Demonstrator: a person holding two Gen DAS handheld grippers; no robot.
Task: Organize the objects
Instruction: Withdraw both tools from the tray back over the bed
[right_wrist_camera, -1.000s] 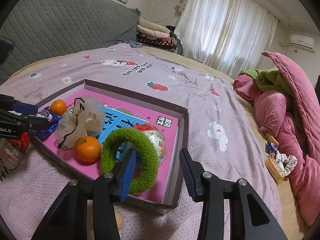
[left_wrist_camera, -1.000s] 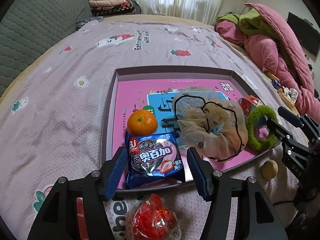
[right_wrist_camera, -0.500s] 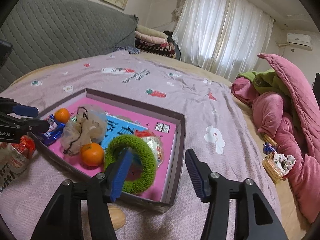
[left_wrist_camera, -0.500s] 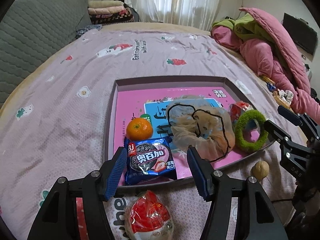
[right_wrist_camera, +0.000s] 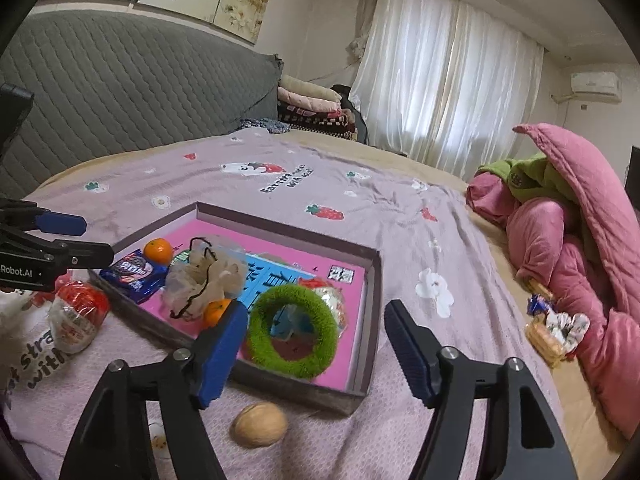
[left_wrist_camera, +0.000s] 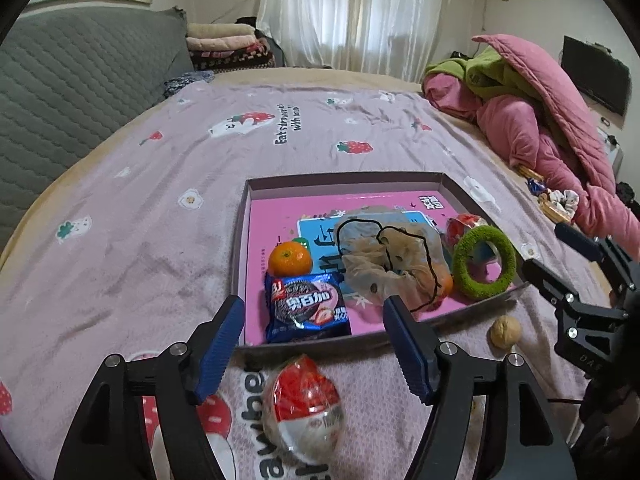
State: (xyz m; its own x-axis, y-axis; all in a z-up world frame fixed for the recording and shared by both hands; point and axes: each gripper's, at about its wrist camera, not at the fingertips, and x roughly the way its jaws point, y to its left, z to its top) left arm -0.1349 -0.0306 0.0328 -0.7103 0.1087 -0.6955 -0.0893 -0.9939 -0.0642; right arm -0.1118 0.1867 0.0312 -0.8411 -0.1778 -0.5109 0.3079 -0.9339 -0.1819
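a: pink-lined tray [left_wrist_camera: 240, 240] on the bed [left_wrist_camera: 160, 184], sitting on the mauve strawberry-print sheet. inside it: an orange [left_wrist_camera: 289, 258] at the near left, a blue cookie packet [left_wrist_camera: 306, 307] just in front of the orange against the near wall, a crumpled beige mesh bag [left_wrist_camera: 390, 258] in the middle, and a green fuzzy ring [left_wrist_camera: 486, 262] at the right end.

b: anything else in there?

a: a second orange [right_wrist_camera: 216, 312] half hidden under the bag, and a red and white wrapped snack [right_wrist_camera: 332, 300] behind the ring.

b: what lies outside the tray?

a: a red and white wrapped ball [left_wrist_camera: 306, 408] on the sheet just below the near wall, and a walnut [left_wrist_camera: 506, 332] near the right corner, apart from the tray.

b: and the grippers?

a: left gripper [left_wrist_camera: 316, 354] hangs above the near edge, over the wrapped ball and the packet; its jaws have just been opening and stand wide, gripping nothing. right gripper [right_wrist_camera: 314, 354] hangs by the ring's end of the tray, with the walnut below it; its jaws have just been opening too, wide apart, nothing between the pads.
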